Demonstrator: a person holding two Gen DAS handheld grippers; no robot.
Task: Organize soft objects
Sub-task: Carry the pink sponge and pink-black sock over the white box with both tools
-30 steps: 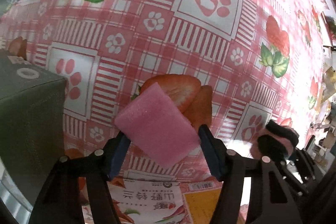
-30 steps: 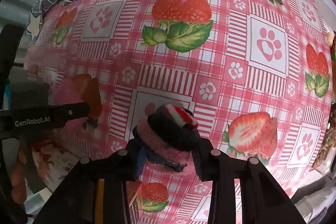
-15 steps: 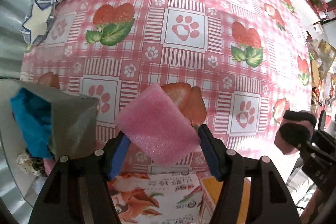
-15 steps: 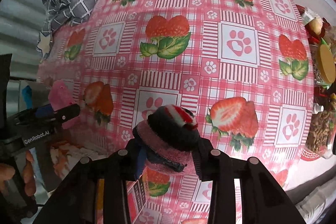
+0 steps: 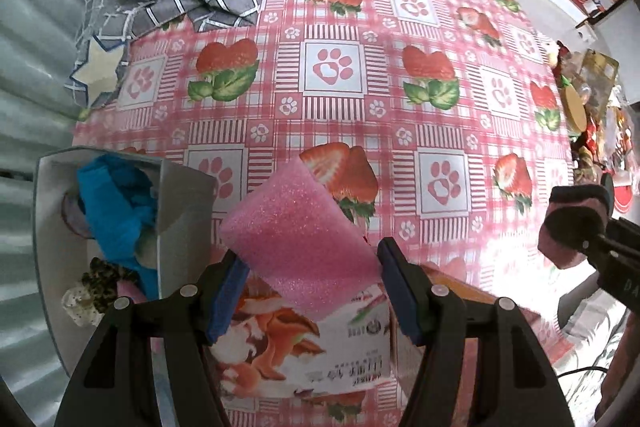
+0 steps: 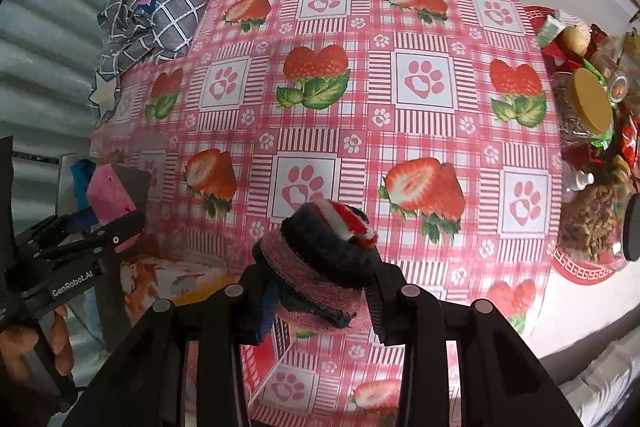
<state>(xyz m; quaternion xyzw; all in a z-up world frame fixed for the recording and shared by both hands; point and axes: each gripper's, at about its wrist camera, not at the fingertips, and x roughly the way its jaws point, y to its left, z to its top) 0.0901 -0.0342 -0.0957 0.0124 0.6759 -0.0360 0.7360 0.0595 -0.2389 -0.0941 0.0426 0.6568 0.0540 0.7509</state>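
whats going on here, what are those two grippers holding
A person is tidying soft things off a table with a strawberry-print cloth, one gripper in each hand. The left gripper is clamped on a pink foam block, held in the air beside a grey box that already holds blue cloth. The right gripper is clamped on a rolled sock bundle, dark and pink with a red and white tip, above the table. Neither item is in the box yet.

A strawberry-and-paw tablecloth [image 5: 332,67] covers the counter ahead of the tongs. A printed carton [image 5: 304,343] lies right beneath them. Far right sit a yellow-lidded jar [image 6: 592,103] and what may be snack packets [image 6: 560,39].
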